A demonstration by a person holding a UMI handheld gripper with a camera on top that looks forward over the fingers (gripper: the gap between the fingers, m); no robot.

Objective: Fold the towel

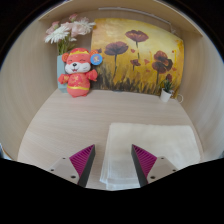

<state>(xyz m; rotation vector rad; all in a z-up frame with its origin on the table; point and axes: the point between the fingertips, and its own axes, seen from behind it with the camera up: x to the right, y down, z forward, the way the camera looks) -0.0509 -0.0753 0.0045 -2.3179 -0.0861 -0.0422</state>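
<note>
towel [140, 150] near edge hidden – behind fingers [80, 160], finger bases cut off

Pale wood-grain tabletop [60, 135] carrying a towel and a few ornaments

A white folded cloth towel [150, 148] lies flat on the near part of the table, reaching back under the fingers. At the far edge, against the wall, a red and orange plush doll [78, 73] sits upright. Just behind it stands a light blue vase of pale pink and white flowers [64, 42]. A small white pot holding a green plant [167, 90] stands well apart from the doll.
</note>
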